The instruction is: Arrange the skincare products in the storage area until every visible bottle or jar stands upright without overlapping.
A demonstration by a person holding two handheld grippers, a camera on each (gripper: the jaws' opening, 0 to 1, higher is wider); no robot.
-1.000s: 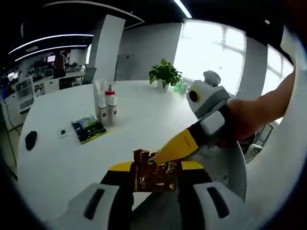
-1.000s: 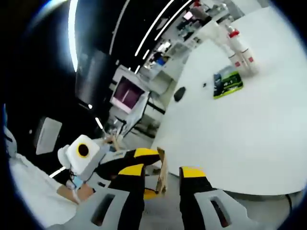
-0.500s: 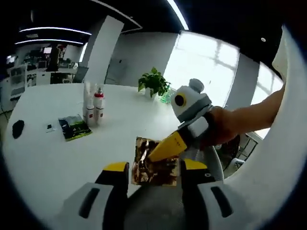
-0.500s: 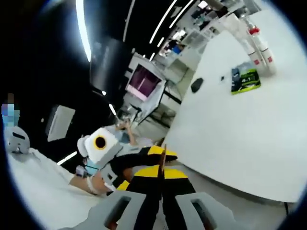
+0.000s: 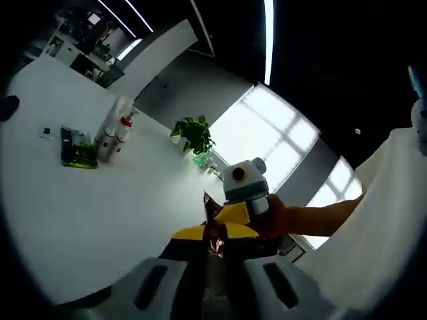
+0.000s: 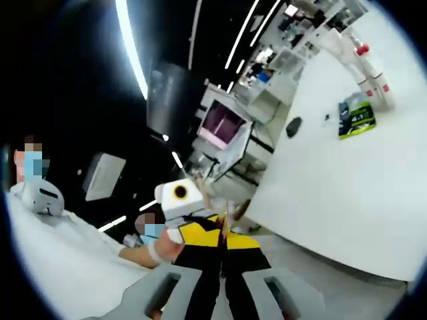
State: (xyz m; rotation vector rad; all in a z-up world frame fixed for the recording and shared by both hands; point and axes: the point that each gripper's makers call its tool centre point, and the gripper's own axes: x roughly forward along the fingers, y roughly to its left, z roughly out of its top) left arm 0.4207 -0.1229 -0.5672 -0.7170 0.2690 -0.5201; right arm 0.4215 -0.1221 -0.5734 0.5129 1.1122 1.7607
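Observation:
A brown and gold foil sachet is held off the table's edge, seen edge-on. My left gripper is shut on it from below. My right gripper comes in from the right with its yellow jaws on the same sachet. In the right gripper view, my right gripper is shut on the thin sachet, with the left gripper right beside it. Two white bottles, one red-capped, stand upright far off on the white table. They show again as bottles.
A green packet lies flat by the bottles, also seen as a packet. A black mouse rests near the table's edge. A potted plant stands at the far side. A person's hand holds the right gripper.
The right gripper went from open to shut on the sachet. The left jaws closed in, and the sachet turned from face-on to edge-on. Both cameras tilted upward.

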